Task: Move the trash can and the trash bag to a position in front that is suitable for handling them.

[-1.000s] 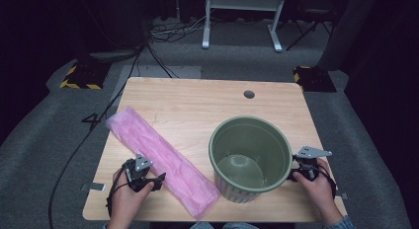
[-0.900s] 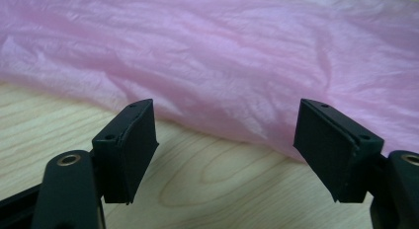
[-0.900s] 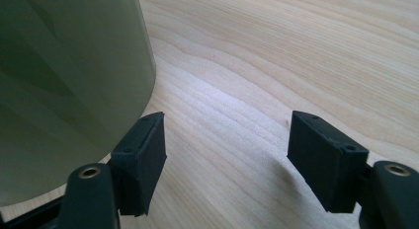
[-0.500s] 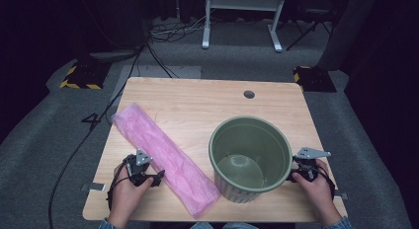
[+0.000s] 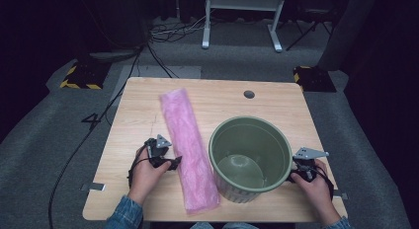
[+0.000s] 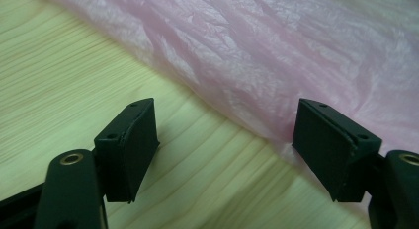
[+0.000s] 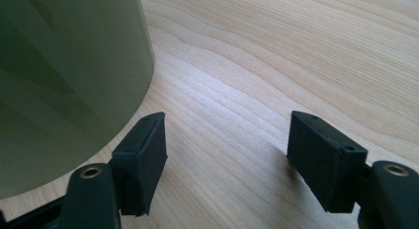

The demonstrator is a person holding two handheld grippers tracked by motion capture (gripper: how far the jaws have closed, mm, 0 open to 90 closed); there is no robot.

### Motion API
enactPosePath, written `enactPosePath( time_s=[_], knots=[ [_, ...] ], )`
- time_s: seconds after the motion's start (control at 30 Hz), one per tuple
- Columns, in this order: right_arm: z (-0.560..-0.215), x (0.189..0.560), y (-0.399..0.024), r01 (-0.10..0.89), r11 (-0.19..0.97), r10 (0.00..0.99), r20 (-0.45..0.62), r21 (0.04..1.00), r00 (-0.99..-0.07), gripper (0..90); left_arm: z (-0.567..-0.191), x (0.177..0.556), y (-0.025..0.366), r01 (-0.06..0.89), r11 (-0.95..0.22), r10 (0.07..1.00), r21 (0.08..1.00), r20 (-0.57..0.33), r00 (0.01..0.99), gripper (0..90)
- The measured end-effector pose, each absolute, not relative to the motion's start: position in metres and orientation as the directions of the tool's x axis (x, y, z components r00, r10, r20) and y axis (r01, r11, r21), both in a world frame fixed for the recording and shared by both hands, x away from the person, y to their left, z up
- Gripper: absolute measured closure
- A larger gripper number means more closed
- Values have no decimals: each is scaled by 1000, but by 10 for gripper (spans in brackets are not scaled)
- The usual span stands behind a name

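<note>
High view: fixed overhead, angled forward-down, whole bench (image 5: pixel 148 115) covered. Gripper views: mounted low, close along jaws. Pink bag (image 6: pixel 276 56) shared with left view, green bucket (image 7: pixel 59 76) with right.

Crinkled translucent pink plastic bag (image 6: pixel 276 56) ahead of the black jaws; plain olive-green bucket (image 7: pixel 59 76) beside them; pale wood-grain desk (image 7: pixel 276 66).

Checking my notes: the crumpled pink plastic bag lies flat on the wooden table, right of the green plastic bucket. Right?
Not quite: in the high view the crumpled pink plastic bag lies flat on the wooden table, but left of the green plastic bucket.
</note>
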State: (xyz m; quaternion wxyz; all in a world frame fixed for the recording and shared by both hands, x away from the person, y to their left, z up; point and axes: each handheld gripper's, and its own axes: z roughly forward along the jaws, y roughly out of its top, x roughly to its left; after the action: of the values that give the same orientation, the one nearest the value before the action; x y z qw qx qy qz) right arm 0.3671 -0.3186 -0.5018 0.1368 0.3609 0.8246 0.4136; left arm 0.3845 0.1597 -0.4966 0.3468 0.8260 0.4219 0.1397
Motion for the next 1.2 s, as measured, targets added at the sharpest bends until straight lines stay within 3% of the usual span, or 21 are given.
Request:
enactPosePath(
  time_s=[0.17,0.33,0.57,0.87,1.2],
  knots=[
    [-502,367,-318,478,403,705,68,781,-706,317,-492,375,138,579,-419,781,700,-47,623,222],
    [-502,367,-317,483,405,708,68,776,-702,319,-491,358,134,627,-443,805,640,-22,592,230],
    [-502,366,-317,481,408,710,62,776,-702,319,-493,356,144,630,-452,811,632,-2,585,233],
    [-502,367,-317,485,408,713,62,773,-698,319,-482,359,178,666,-483,858,569,156,489,247],
    [-502,368,-318,496,401,718,73,770,-693,313,-467,379,142,608,-445,835,657,60,547,211]
  ],
)
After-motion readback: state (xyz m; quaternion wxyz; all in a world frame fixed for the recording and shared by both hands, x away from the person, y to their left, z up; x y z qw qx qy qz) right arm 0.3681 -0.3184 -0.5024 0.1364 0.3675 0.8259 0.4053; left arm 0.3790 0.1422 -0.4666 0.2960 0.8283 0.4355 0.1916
